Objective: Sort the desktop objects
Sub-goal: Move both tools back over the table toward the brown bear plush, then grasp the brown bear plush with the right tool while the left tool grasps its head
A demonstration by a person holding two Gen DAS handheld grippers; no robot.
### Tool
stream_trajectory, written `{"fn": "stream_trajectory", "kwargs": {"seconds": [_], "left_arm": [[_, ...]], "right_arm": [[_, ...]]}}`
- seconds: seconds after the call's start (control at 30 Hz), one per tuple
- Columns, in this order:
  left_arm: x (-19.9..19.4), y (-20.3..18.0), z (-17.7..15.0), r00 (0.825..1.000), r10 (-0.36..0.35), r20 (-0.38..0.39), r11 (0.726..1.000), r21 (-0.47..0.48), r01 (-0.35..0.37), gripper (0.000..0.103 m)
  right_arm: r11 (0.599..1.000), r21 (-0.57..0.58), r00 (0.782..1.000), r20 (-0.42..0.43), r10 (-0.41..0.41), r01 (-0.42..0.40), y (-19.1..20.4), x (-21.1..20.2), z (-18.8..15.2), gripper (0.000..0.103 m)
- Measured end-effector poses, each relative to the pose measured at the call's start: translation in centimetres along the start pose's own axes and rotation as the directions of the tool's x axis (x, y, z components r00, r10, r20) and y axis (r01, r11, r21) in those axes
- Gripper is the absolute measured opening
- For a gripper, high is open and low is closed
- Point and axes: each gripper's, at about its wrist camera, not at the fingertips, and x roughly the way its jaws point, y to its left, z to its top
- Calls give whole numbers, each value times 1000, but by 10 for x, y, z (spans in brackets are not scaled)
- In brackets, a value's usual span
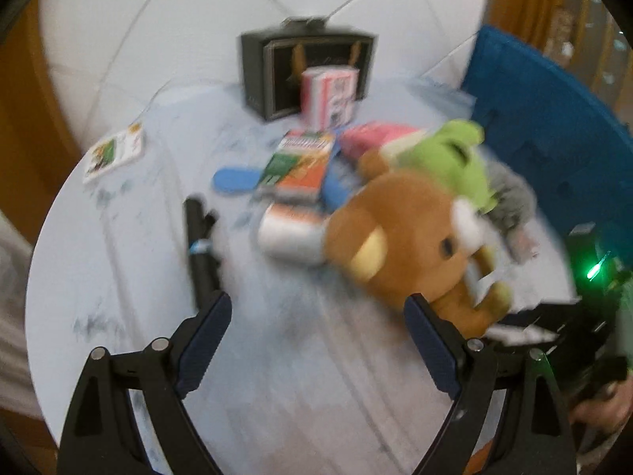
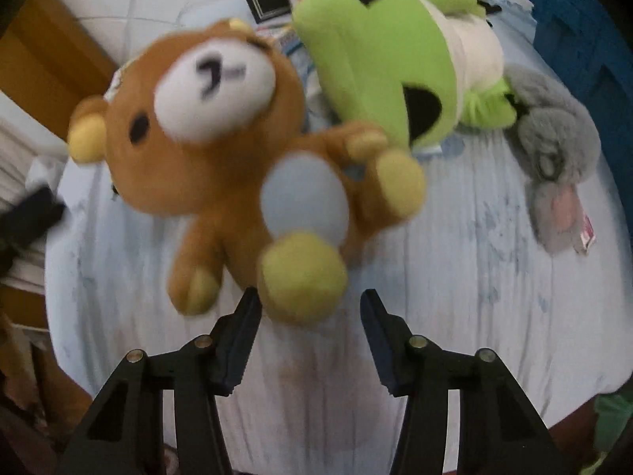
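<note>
Right gripper [image 2: 310,318] part-open around the brown bear's [image 2: 221,150] yellow foot, pads not pressing; bear lies on the table [image 2: 455,297] against the green toy [image 2: 379,63]; risk: thin foothold slips; left gripper [image 1: 316,328] wide, empty.

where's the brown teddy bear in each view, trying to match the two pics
Left wrist view: the brown teddy bear lies right of centre, head nearest, just beyond the right finger of the left hand-held gripper.
Right wrist view: the bear fills centre-left, face up, one yellow foot just above the right hand-held gripper.
Shared landmark: the green plush lying beside the bear.
</note>
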Motion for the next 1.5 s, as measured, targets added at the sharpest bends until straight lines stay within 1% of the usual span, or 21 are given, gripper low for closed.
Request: {"fn": "stream_trajectory", "kwargs": {"seconds": [0.13,0.23,0.3,0.5,0.57,0.6,0.67,0.7,0.77,0.8,0.87,0.9,0.93,1.0,1.07,1.1,1.17,1.23,1.3,1.37,1.5], "left_arm": [[21,-26,30,999,-42,18,994,102,40,90],[58,-41,38,998,-12,-64,979,201,25,92],[58,-41,32,998,-23,-59,974,224,35,99],[57,-28,9,997,-3,-74,957,289,24,99],[64,-26,-5,994,51,-94,937,348,-15,99],[66,-25,-8,993,60,-101,933,360,-20,99],[66,-21,-15,992,31,-121,933,359,14,99],[62,-17,-18,993,17,-117,935,354,26,99],[51,-12,-21,996,8,-91,937,349,24,99],[46,-9,-22,997,3,-82,939,343,25,99],[39,-1,-24,997,-12,-76,947,320,36,99],[37,1,-24,997,-12,-74,949,313,35,99],[37,5,-25,997,-6,-72,952,304,27,99],[38,8,-25,997,-1,-77,959,281,23,99],[40,11,-26,997,-3,-81,964,264,24,99],[40,12,-26,997,3,-80,967,255,18,99],[39,12,-28,997,2,-81,972,232,16,99],[37,11,-30,997,0,-82,977,212,17,99],[33,5,-33,997,-14,-81,984,178,28,99],[30,-4,-38,994,-54,-95,986,149,68,99],[19,-38,-47,995,-50,-89,995,78,57,99]], "right_arm": [[999,40,1000,1,-13,13,-9,2,-8,51],[995,99,1000,23,-9,7,-20,-7,-12,51],[988,151,998,66,2,-12,-27,-22,-15,53],[956,257,972,219,86,-143,-26,-51,-23,59],[951,266,964,248,90,-157,-14,-46,-22,59],[948,267,960,261,101,-172,-11,-42,-19,58],[949,265,961,257,103,-173,-4,-31,-13,44],[954,267,969,234,74,-137,1,-24,-11,29],[960,271,976,217,4,-64,12,-19,-20,26],[958,276,974,226,11,-75,13,-19,-25,26],[957,266,965,259,43,-114,15,-26,-28,27],[960,260,960,277,33,-108,18,-31,-28,33],[963,257,956,293,-1,-78,21,-36,-26,44],[962,266,948,317,-26,-62,23,-40,-22,49],[962,263,946,323,-21,-68,21,-37,-14,39],[966,252,947,322,-22,-64,21,-35,-12,26],[981,193,957,280,-71,16,27,-32,-10,26],[989,118,955,273,-116,86,29,-43,-17,25],[986,55,946,281,-164,154,25,-53,-26,25],[965,-42,928,286,-238,260,13,-64,-33,25],[941,-155,933,248,-259,302,-21,-60,-45,26]]}}
